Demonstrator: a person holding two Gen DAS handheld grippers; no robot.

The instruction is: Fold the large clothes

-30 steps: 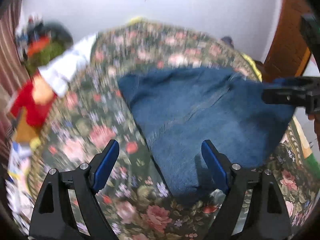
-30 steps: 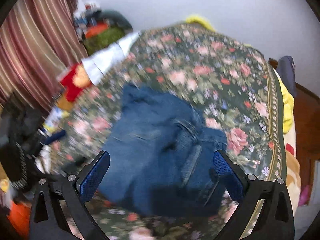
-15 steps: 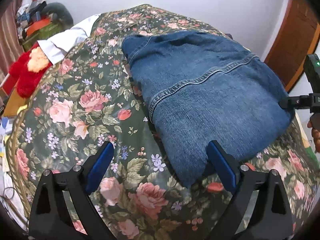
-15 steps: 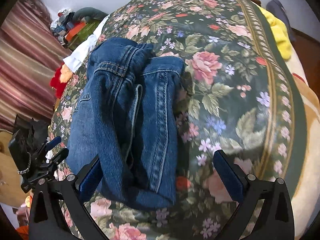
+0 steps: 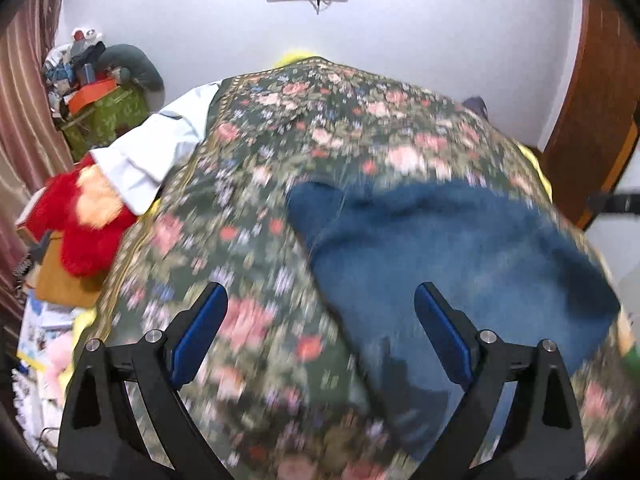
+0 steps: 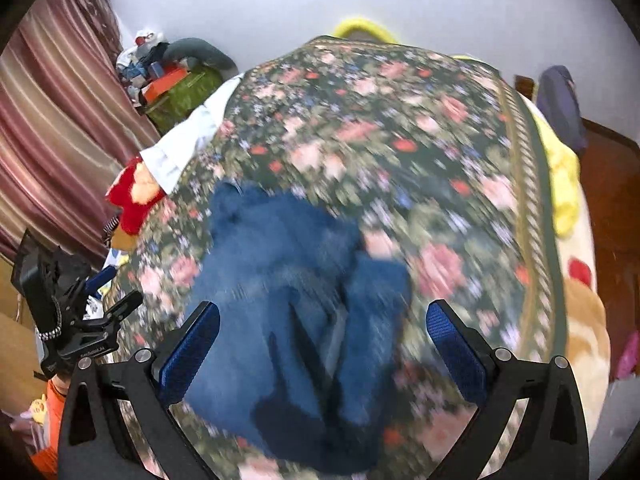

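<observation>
A folded blue denim garment (image 5: 452, 264) lies on the floral bedspread (image 5: 256, 184), right of centre in the blurred left wrist view. My left gripper (image 5: 320, 332) is open and empty, held above the bed with its right finger over the denim's near edge. In the right wrist view the same denim (image 6: 296, 304) lies folded in a thick stack in front of my right gripper (image 6: 322, 350), which is open and empty above it. The left gripper's body (image 6: 68, 320) shows at the left edge there.
A red plush toy (image 5: 84, 224) and a white cloth (image 5: 156, 152) lie at the bed's left edge. A green box with clutter (image 5: 104, 112) stands by the striped curtain (image 6: 52, 140). A yellow blanket (image 6: 564, 184) lines the right side. A wooden door (image 5: 592, 120) is at right.
Both grippers have pulled back and tilted up from the denim, so more wall and bed show. Both views are now motion-blurred. The denim stays folded on the bed.
</observation>
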